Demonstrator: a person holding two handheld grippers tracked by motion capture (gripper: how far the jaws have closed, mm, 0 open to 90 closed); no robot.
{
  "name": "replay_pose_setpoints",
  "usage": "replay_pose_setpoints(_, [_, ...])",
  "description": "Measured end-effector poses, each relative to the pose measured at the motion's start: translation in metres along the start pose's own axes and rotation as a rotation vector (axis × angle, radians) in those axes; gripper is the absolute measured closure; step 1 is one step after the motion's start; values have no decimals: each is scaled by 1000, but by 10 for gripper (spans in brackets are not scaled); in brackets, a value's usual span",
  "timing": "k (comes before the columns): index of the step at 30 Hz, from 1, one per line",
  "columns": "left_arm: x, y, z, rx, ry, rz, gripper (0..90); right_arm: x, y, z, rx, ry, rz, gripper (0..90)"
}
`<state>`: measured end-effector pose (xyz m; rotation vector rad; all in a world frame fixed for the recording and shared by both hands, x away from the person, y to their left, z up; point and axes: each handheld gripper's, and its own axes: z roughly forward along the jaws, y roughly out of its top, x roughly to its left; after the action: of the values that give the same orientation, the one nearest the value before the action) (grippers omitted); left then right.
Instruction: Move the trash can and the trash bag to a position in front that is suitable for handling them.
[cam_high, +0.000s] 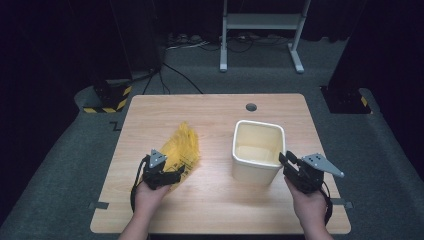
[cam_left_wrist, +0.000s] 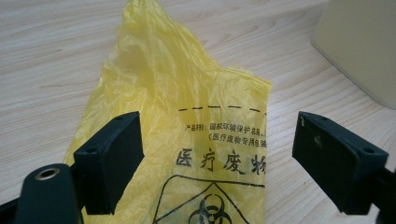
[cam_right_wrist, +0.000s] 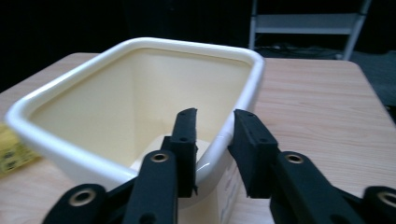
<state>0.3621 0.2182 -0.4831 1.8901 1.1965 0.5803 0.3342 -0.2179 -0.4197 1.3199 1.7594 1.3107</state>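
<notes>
A yellow plastic biohazard bag (cam_high: 182, 147) with black printed text lies crumpled flat on the wooden table (cam_high: 215, 200), left of centre. My left gripper (cam_high: 175, 176) rests at its near end, open. In the left gripper view the bag (cam_left_wrist: 187, 93) lies beneath and between the wide-apart jaws of the left gripper (cam_left_wrist: 217, 158). A cream square bin (cam_high: 258, 124) stands upright right of centre, with nothing inside it. My right gripper (cam_right_wrist: 215, 140) straddles the bin's near right rim (cam_right_wrist: 224, 133), one jaw inside and one outside. A small gap shows, so it is open.
A round cable hole (cam_high: 251, 107) sits near the table's far edge. Beyond the table, a white metal stand (cam_high: 260, 22) and cables lie on the grey floor. A yellow-black striped base (cam_high: 107, 102) stands off the far left corner.
</notes>
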Motion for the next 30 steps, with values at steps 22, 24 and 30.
replay_pose_setpoints(22, [-35,21,8,-63,-75,19,172,-62,-27,9,-10,-131,-50,415])
replay_pose_setpoints(24, [-35,25,10,-64,-80,11,173,-62,-28,14,9,-122,-51,399])
replay_pose_setpoints(30, [-41,32,27,-56,-69,-1,172,-61,-32,24,26,-118,-40,383])
